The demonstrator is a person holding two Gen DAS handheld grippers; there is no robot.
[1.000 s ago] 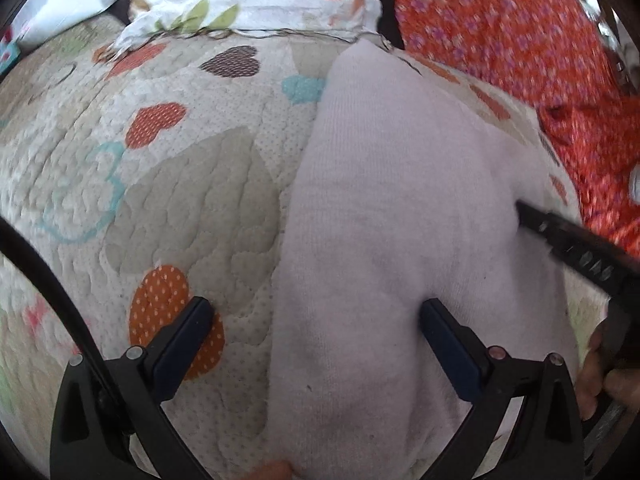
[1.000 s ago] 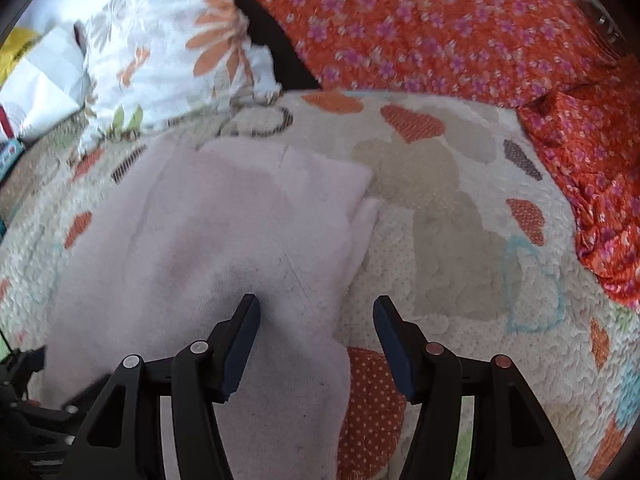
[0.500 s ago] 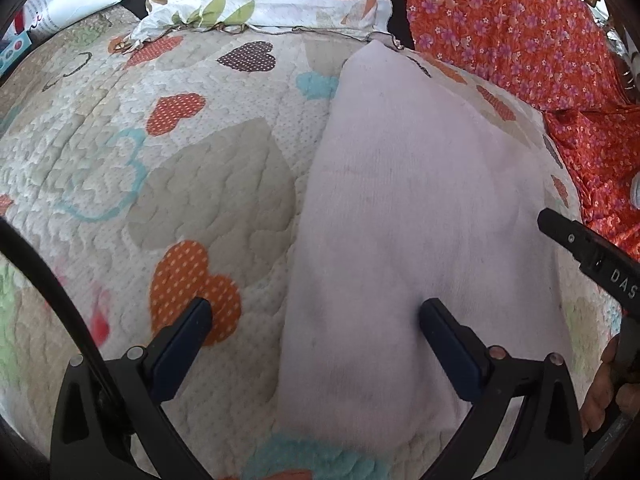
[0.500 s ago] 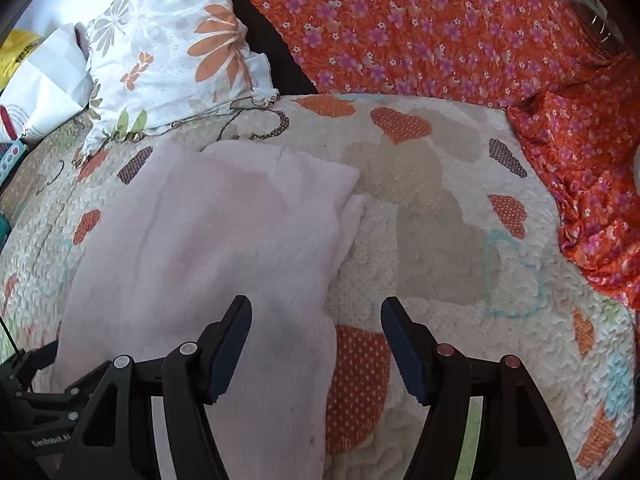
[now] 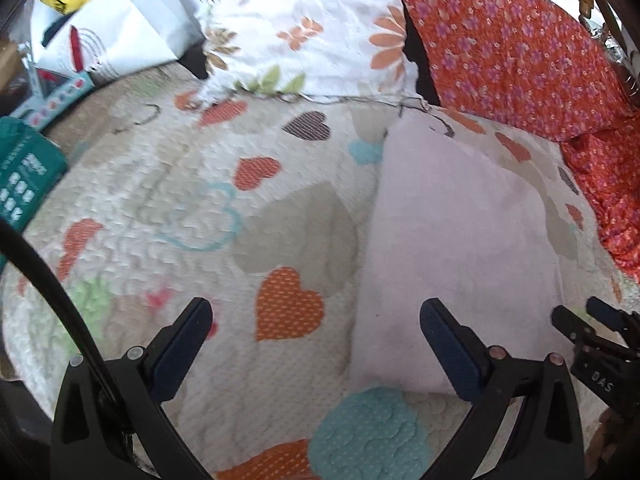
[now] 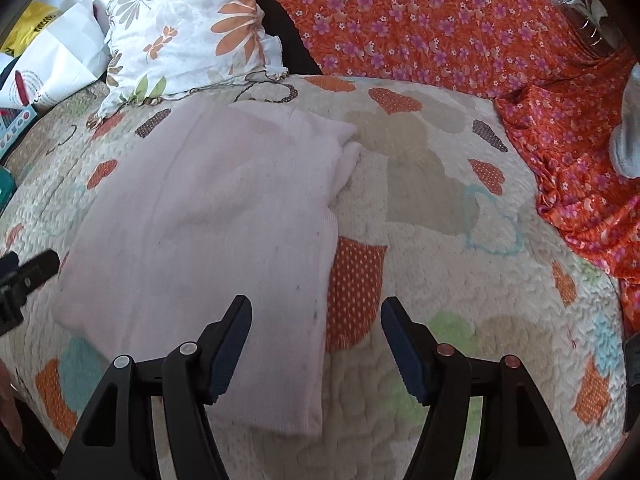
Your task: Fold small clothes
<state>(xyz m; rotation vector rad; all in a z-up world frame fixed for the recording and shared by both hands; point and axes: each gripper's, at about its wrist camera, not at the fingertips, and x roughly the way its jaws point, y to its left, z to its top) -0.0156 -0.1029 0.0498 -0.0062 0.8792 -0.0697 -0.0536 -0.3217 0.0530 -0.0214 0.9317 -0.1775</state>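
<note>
A pale pink garment (image 5: 452, 248) lies folded flat on the heart-patterned quilt (image 5: 240, 220); it also shows in the right wrist view (image 6: 224, 216), with a sleeve tucked at its far right corner. My left gripper (image 5: 316, 332) is open and empty, raised above the quilt just left of the garment's near edge. My right gripper (image 6: 316, 328) is open and empty, above the garment's near right edge. The right gripper's tip shows at the right of the left wrist view (image 5: 592, 332). The left gripper's tip shows at the left of the right wrist view (image 6: 28, 272).
A floral pillow (image 6: 188, 32) sits at the back, with orange flowered fabric (image 6: 440, 28) behind and along the right (image 6: 580, 184). White and yellow bags (image 5: 108, 28), a small box and a teal packet (image 5: 24, 176) lie at the far left. A grey soft object (image 6: 628, 140) is at the right.
Both grippers have pulled back and risen away from the garment, staying open. The left one has shifted left, off the cloth. The garment lies still.
</note>
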